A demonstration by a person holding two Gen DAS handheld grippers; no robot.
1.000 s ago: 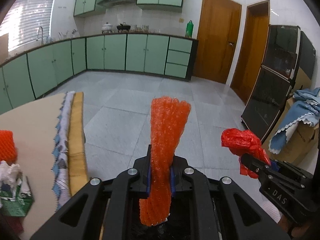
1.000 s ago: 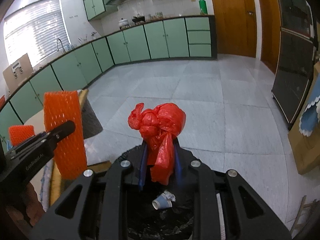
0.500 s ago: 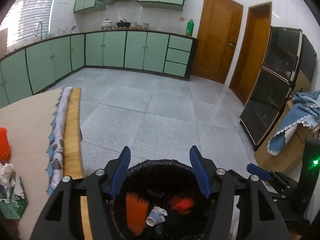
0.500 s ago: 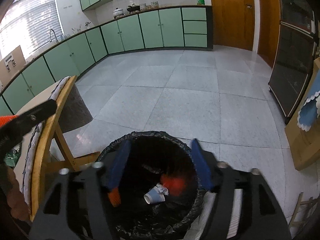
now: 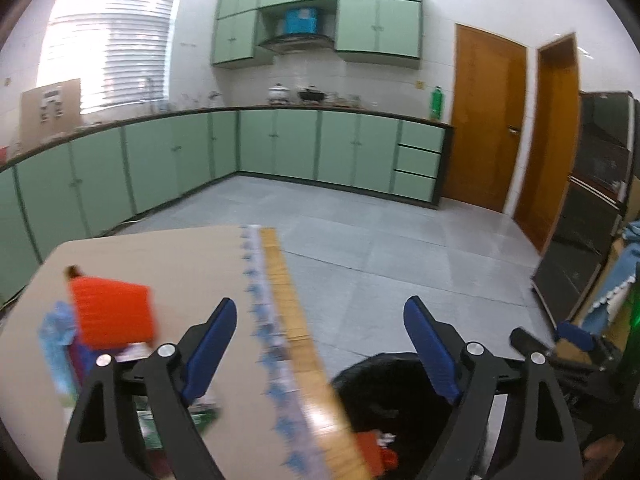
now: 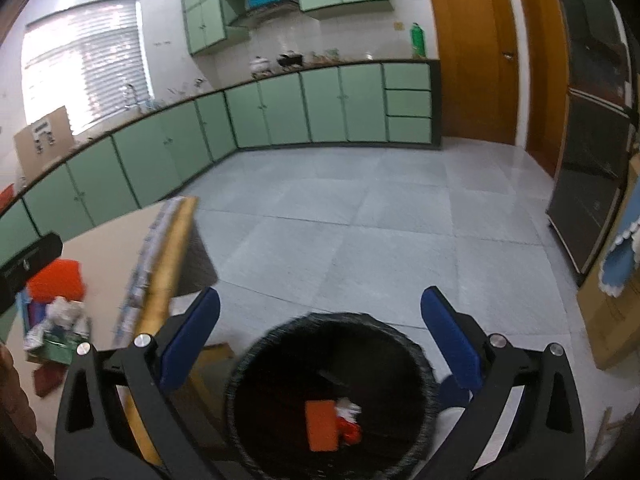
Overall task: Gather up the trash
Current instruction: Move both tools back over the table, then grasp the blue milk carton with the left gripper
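In the left wrist view, the left gripper (image 5: 320, 340) is seen spread wide and empty, aimed over the edge of the table (image 5: 160, 256). An orange foam net (image 5: 112, 312) lies on the table beside a blurred pile of wrappers (image 5: 60, 344), to the left of the fingers. The black-lined bin (image 5: 384, 392) is glimpsed low on the right. The table edge could be clipped, or the light pile scattered, if the reach is made hastily, as the motion blur suggests.

In the right wrist view, the right gripper (image 6: 320, 332) is likewise released and empty, held above the bin (image 6: 332, 392), in which an orange net (image 6: 322, 426) and a red bag (image 6: 348, 432) lie.

A second ago both pieces were clenched above the bin; since then they have been dropped, and the left gripper has been swung toward the table
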